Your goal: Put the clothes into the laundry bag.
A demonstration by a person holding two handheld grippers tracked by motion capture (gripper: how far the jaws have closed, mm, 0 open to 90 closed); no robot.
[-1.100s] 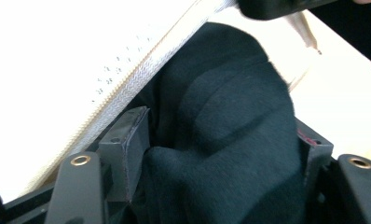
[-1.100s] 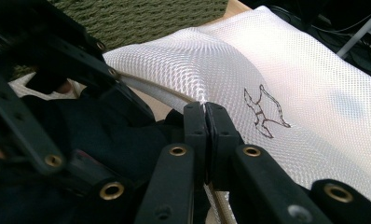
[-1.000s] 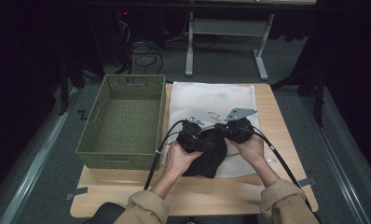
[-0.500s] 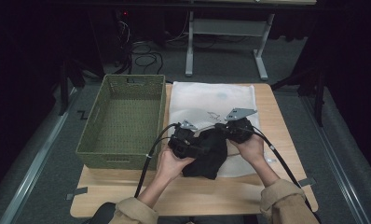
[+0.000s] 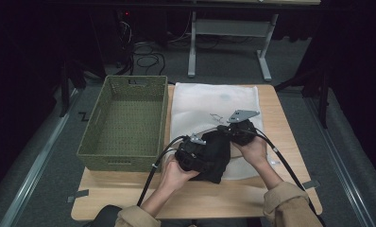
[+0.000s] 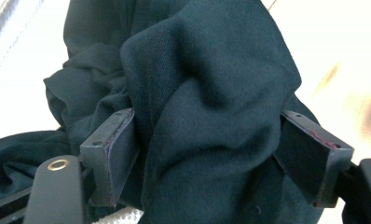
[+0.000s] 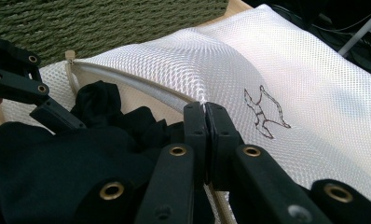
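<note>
A dark garment [image 5: 220, 160] lies bunched at the near end of a white mesh bag [image 5: 214, 97] on the table. My left gripper [image 5: 206, 152] has a thick fold of the garment [image 6: 211, 84] between its pads, which press it on both sides. Its jaws have just been opening wider with the cloth still between them. My right gripper [image 7: 205, 112] is shut on the rim of the mesh bag [image 7: 291, 70] beside its zipper [image 7: 127, 81] and lifts it above the garment [image 7: 58, 158]. In the high view the right gripper [image 5: 224, 130] sits just right of the garment.
A green woven basket [image 5: 165, 113] stands at the left of the wooden table [image 5: 252, 189], next to the bag. Cables trail from both grippers toward the near edge. Table legs and cords lie on the dark floor beyond.
My left gripper, with the garment, has shifted a little toward the near edge of the table and lower. The right gripper has held still on the bag's rim.
</note>
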